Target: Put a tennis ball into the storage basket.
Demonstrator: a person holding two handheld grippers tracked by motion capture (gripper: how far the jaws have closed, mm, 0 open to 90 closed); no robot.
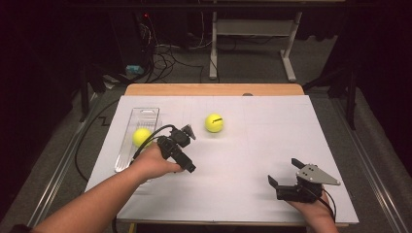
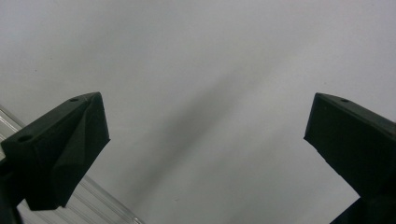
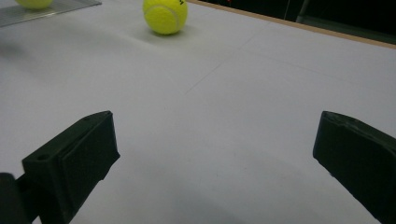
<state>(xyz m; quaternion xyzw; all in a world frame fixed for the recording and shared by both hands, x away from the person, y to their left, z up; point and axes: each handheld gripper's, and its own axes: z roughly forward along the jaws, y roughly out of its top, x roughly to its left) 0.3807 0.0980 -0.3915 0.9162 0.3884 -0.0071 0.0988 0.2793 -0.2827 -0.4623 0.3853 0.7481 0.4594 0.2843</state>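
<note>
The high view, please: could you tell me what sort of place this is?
Probably a lab or workshop data-recording bench: a white-covered table holding yellow tennis balls, tangled black cables on the grey floor, and a metal-legged desk frame behind.

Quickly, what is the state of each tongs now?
Left tongs: open, holding nothing.
Right tongs: open, holding nothing.
</note>
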